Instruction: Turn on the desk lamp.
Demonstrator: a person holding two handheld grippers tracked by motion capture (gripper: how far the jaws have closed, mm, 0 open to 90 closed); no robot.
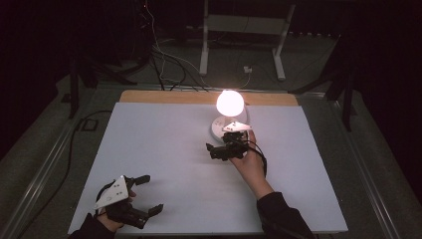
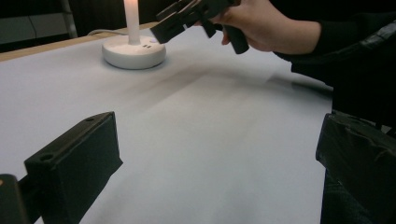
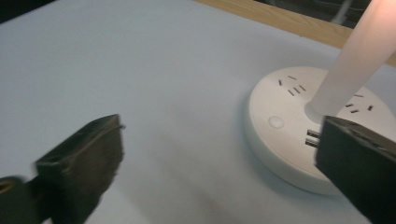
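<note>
A lit lamp with a glowing round head point(image 1: 230, 102) stands on a round white base point(image 1: 217, 128) at the back middle of the white table top point(image 1: 164, 149). The base point(image 3: 285, 135) carries socket slots, a round button point(image 3: 275, 122) and the pale stem point(image 3: 355, 60). My right gripper point(image 1: 211, 152) hovers just in front of the base, open, with nothing between its jaws point(image 3: 222, 168). My left gripper point(image 1: 152, 194) rests near the front left corner, open and empty point(image 2: 217, 168). From there the lamp base point(image 2: 134, 52) and the right gripper point(image 2: 187, 16) show farther off.
A wooden strip point(image 1: 169, 96) runs along the table's back edge. Behind it, cables point(image 1: 164, 64) trail over the floor beside a white frame stand point(image 1: 244, 30). The surroundings are dark. The person's right sleeve point(image 2: 355, 51) reaches in from the right.
</note>
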